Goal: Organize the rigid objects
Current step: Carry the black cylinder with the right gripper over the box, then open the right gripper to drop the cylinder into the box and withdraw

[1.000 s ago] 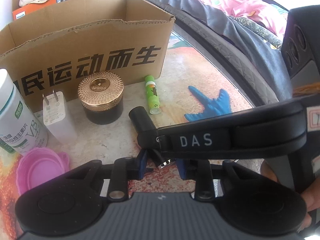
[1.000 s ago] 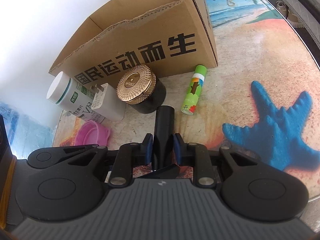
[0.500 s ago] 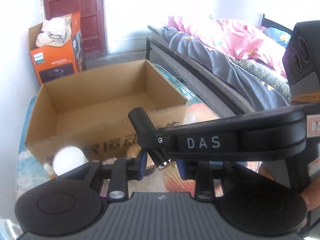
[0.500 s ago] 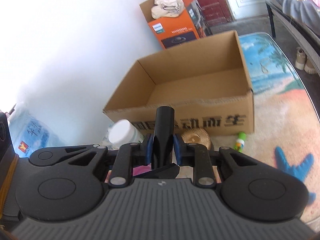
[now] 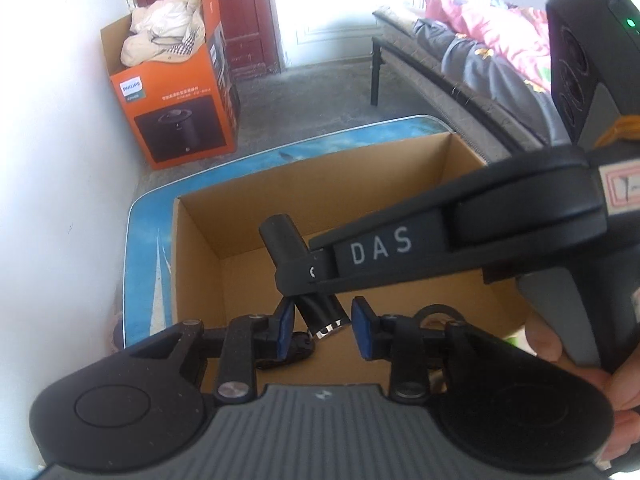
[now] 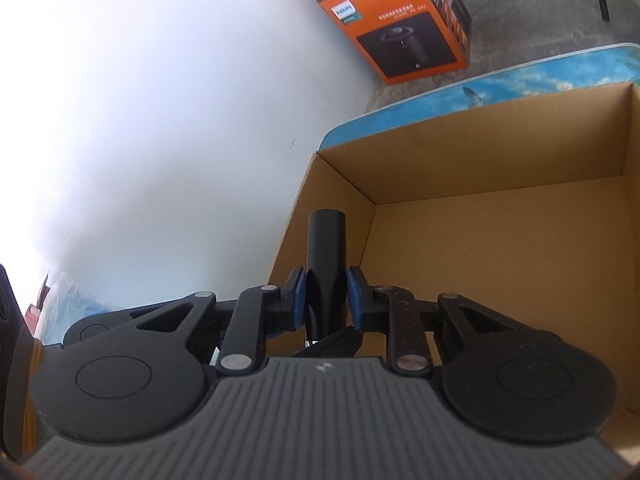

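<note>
Step in hand, by the look of it: carrying a black cylindrical object [image 6: 326,248] over the open cardboard box [image 6: 500,216] for deposit. Nothing visible on the part of the box floor that shows.

Right gripper [image 6: 326,296] clamped on that black cylinder, blue pads pressed to either side, cylinder pointing forward along the fingers, hovering above the box's near-left corner. In the left wrist view, the same object [image 5: 286,246] seen side-on from above the box, crossed by the right gripper's black finger printed "DAS" [image 5: 380,240].

Left gripper [image 5: 318,326] parted, blue pads spread well apart and clamping nothing; a short dark stub with a metal tip [image 5: 322,316] hanging between them, apparently the lower end of the held object, touching neither pad.

Next move, judged: lower into the box, then release; the left gripper best kept clear of the drop.

Surface: table with a blue sea-and-sky print [image 5: 152,256] under the box, set against a white wall [image 6: 160,120].

Room: grey concrete floor, a bed with pink and grey bedding [image 5: 500,48], a dark red door [image 5: 240,8], an orange Philips carton [image 5: 176,104] with pale cloth on top.
</note>
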